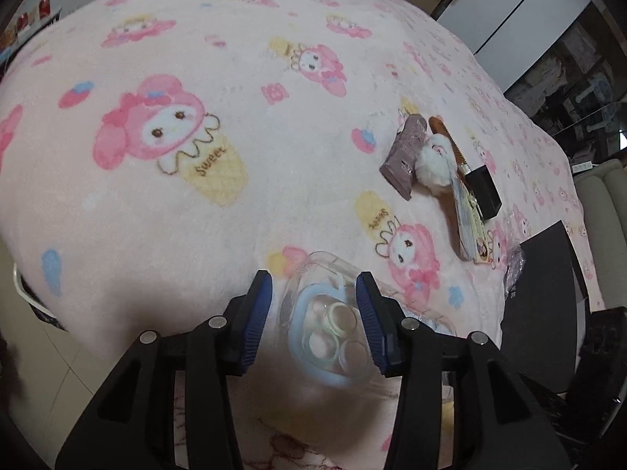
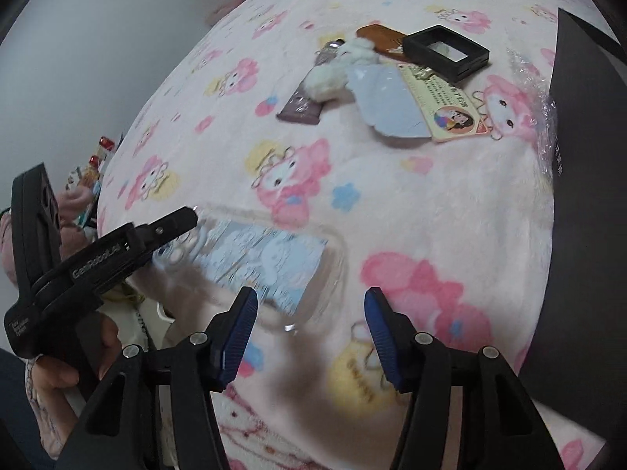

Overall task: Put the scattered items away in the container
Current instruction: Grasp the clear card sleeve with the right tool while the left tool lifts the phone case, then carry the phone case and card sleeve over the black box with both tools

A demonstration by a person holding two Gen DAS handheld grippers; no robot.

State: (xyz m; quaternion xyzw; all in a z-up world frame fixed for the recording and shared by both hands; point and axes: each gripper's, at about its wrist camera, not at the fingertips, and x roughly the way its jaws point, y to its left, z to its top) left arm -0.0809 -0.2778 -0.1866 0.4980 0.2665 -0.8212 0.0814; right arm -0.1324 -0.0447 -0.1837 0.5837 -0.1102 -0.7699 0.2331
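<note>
The left gripper (image 1: 313, 313) stands with its blue pads apart on either side of the clear phone case (image 1: 333, 313), not visibly pinching it; the case lies flat on the pink blanket (image 1: 235, 156) near its front edge. The right gripper (image 2: 311, 333) hangs open and empty just past the case's far end. I judge the step to be the first pick-up: the left jaws need to close on the case's thin rim, then carry it to the dark box (image 2: 588, 196) on the right. The other items, a brown tube (image 1: 405, 156), white plush (image 1: 433, 164), comb (image 2: 382, 37), card (image 2: 446, 111) and small black frame (image 2: 446, 53), cluster well apart, leaving open blanket between.
</note>
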